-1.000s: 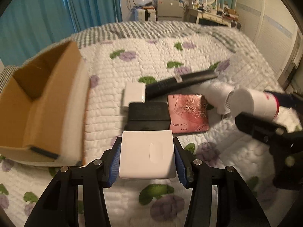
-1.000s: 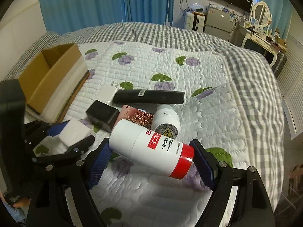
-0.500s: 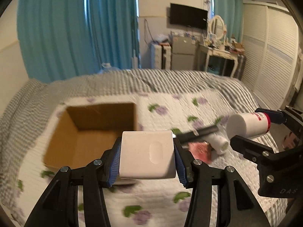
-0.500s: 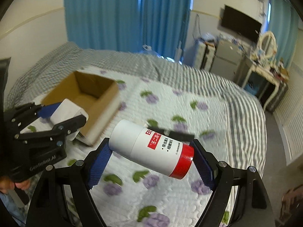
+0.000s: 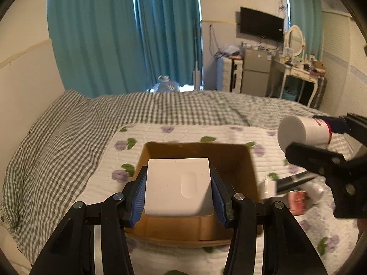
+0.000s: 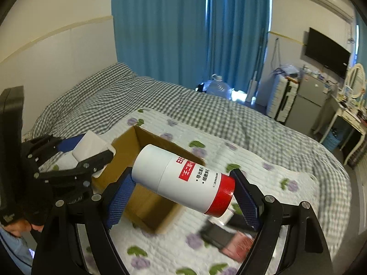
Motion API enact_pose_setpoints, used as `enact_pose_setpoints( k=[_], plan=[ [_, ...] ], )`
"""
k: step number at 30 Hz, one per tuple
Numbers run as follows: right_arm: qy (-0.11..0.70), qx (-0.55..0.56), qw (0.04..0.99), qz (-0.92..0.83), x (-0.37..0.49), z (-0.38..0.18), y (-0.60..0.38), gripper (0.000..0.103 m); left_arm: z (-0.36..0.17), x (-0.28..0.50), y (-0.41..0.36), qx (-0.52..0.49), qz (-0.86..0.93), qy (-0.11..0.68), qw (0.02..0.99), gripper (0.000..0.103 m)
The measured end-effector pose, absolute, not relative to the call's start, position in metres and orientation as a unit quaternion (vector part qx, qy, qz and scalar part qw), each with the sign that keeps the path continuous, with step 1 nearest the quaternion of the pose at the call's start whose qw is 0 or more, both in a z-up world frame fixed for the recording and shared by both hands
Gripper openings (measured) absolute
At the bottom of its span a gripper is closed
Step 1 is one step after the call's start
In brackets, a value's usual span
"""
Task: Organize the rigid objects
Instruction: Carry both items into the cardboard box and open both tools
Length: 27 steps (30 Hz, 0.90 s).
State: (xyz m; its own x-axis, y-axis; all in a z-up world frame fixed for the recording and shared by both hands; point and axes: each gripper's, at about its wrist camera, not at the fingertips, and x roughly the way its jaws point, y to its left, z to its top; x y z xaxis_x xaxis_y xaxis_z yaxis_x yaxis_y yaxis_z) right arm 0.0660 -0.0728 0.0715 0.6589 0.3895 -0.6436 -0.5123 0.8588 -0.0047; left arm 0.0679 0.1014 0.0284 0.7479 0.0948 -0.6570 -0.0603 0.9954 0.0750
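The left tool (image 5: 178, 191) pinches a white flat box (image 5: 177, 185) above the open cardboard box (image 5: 229, 158) while the right tool (image 6: 182, 192) clamps a white bottle (image 6: 183, 176) endwise beside it, so crowding both in together could knock one loose

White box (image 5: 177, 186): smooth matt plastic look, faint sheen; white cylinder (image 6: 183, 182): smooth satin shell with glossy red band and printed label. Cardboard box (image 5: 231, 160): plain brown corrugated paper, matt; left gripper (image 5: 179, 196) and right gripper (image 6: 182, 193): matt black plastic, ribbed blue rubbery pads, bright metal screw heads. Bed (image 5: 96, 126): soft woven gingham cloth under a stitched quilted cotton-like cover (image 6: 270, 174) with printed flowers; curtains (image 5: 128, 34): matt teal fabric.
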Motion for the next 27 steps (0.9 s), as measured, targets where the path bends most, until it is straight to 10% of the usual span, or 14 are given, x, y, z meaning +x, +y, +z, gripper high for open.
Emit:
enact_pose_setpoints(
  k=[27],
  plan=[
    [0.435,-0.119,0.857,0.248,0.183,-0.067,0.015,0.083,-0.082,0.12,0.122,0.001,0.023,0.44,0.898,0.054]
  ],
)
